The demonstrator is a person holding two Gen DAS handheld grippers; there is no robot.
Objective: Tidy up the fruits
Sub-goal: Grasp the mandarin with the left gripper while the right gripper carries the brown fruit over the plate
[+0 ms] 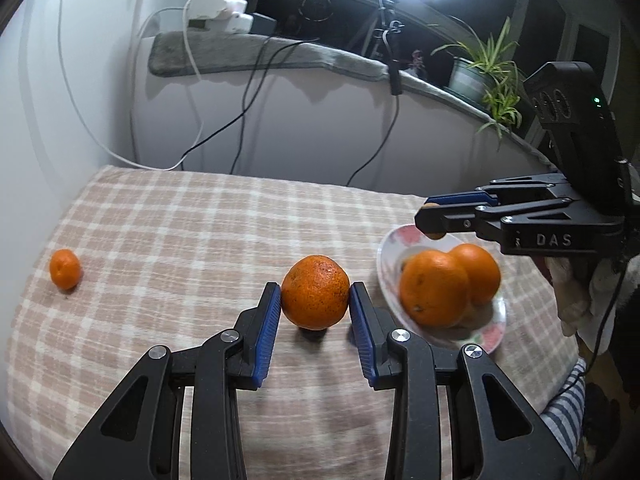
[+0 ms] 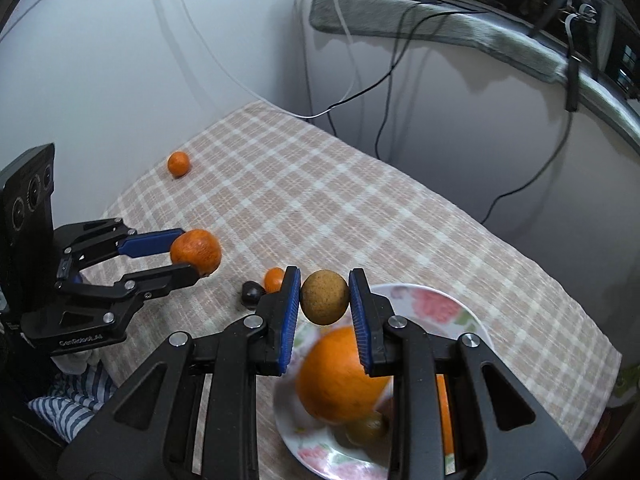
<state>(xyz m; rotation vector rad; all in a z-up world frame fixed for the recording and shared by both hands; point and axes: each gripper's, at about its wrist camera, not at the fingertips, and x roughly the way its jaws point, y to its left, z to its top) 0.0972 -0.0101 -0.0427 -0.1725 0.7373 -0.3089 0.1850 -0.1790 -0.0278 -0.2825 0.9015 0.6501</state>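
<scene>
The open checked cloth (image 1: pixel 192 232) between the speckled orange (image 1: pixel 315 297) and the small mandarin (image 1: pixel 65 269) is being left passable. The plate (image 2: pixel 460 312) is being crowded by a large orange (image 2: pixel 340 376), and its near edge is being blocked by a dark fruit (image 2: pixel 252 293) and a small orange (image 2: pixel 274 279).

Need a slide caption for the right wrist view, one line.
Right gripper holds a brown fruit above the floral plate of oranges; left gripper grips an orange.

speckled orange (image 1: pixel 315 298): lifted, in jaws | brown fruit (image 2: pixel 324 297): above plate (image 2: pixel 460 308)
</scene>
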